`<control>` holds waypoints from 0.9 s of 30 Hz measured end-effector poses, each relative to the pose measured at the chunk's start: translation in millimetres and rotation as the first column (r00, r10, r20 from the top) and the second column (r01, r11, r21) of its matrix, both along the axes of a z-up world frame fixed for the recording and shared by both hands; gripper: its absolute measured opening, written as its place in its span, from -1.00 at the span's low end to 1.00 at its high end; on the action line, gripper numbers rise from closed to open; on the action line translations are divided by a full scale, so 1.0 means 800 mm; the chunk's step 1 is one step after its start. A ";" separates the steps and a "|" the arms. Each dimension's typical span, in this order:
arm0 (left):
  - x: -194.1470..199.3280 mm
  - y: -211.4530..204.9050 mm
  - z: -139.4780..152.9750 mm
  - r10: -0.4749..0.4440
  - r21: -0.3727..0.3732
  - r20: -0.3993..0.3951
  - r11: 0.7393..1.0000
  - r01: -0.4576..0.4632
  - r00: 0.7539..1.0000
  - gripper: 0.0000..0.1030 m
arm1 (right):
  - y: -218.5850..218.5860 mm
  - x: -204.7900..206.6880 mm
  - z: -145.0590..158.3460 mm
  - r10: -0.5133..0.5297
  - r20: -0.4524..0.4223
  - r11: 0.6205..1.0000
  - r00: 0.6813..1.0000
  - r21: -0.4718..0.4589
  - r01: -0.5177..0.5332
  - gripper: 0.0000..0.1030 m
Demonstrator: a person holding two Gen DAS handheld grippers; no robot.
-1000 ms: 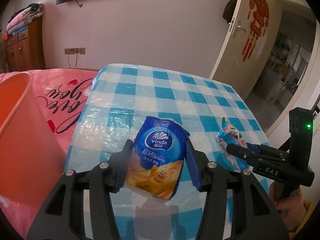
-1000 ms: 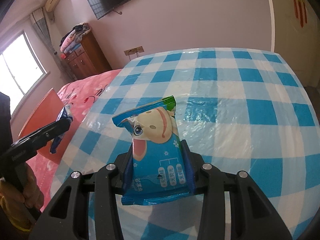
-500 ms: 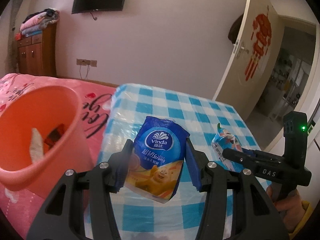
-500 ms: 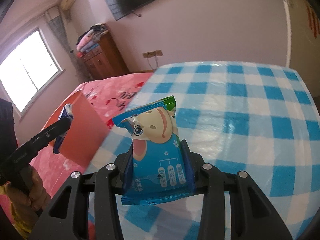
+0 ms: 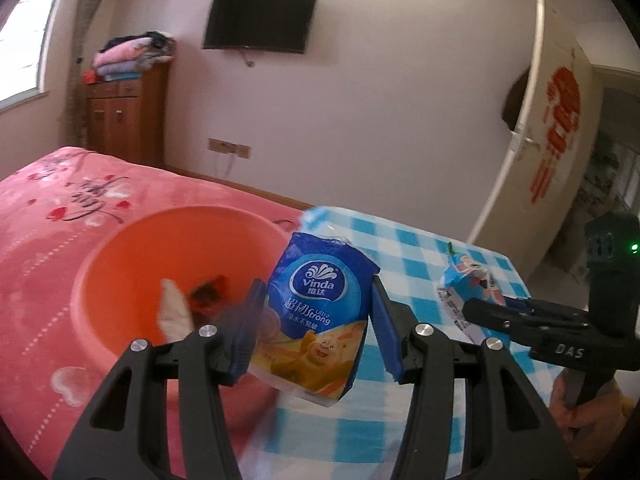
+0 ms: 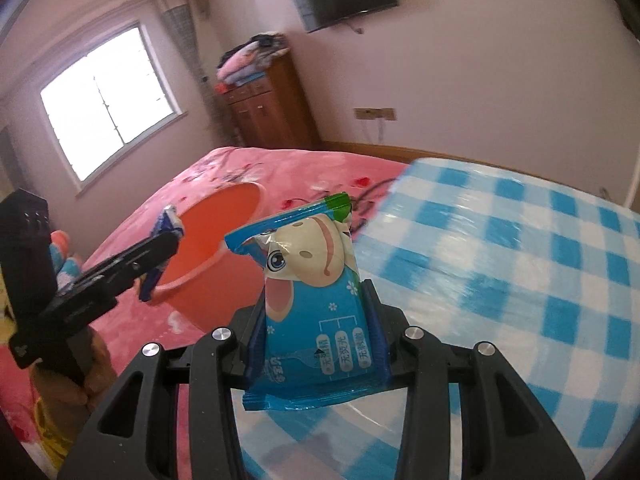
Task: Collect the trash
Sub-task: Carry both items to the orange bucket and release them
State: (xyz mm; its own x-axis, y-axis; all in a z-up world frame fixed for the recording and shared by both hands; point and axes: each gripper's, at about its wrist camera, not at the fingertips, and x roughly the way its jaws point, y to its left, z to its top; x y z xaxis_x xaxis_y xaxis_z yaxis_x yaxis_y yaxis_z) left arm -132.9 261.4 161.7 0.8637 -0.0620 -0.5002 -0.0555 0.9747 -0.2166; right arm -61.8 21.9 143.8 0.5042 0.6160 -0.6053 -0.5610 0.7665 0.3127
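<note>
Trash held in both grippers, orange bin [image 5: 120,280] at centre left of frame.
Vinda tissue pack [image 5: 320,312] is clamped in left gripper [image 5: 316,328] beside bin rim; blue wet-wipe packet [image 6: 320,312] is pinched in right gripper [image 6: 316,336], over checked counter [image 6: 520,280].

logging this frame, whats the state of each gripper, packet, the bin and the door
left gripper: shut on Vinda tissue packet, held upright
right gripper: shut on blue cartoon wipes packet, held upright
orange bin: open, standing on the pink bedspread, scraps already inside
door: ajar
</note>
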 end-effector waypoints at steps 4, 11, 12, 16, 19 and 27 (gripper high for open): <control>-0.001 0.036 0.003 0.082 0.006 0.005 0.997 -0.082 0.997 0.03 | 0.044 0.009 0.017 0.067 0.001 0.998 0.998 0.017 -0.067 -0.16; 0.010 0.077 -0.006 0.167 -0.017 -0.018 0.986 -0.167 0.986 0.03 | 0.117 0.029 0.040 0.154 0.006 0.987 0.988 0.035 -0.154 -0.16; 0.013 0.081 -0.008 0.173 -0.017 -0.025 0.985 -0.173 0.985 0.03 | 0.124 0.030 0.041 0.160 0.003 0.986 0.987 0.037 -0.160 -0.16; 0.022 0.088 -0.014 0.185 -0.016 -0.040 0.983 -0.185 0.982 0.04 | 0.155 0.044 0.041 0.187 -0.018 0.981 0.982 0.048 -0.186 -0.15; 0.028 0.093 -0.019 0.215 -0.012 -0.053 0.976 -0.215 0.975 0.22 | 0.173 0.057 0.034 0.194 -0.051 0.980 0.980 0.060 -0.190 -0.09; 0.029 0.103 -0.027 0.247 -0.019 -0.073 0.968 -0.249 0.966 0.69 | 0.166 0.072 0.030 0.153 -0.052 0.984 0.987 0.102 -0.147 0.68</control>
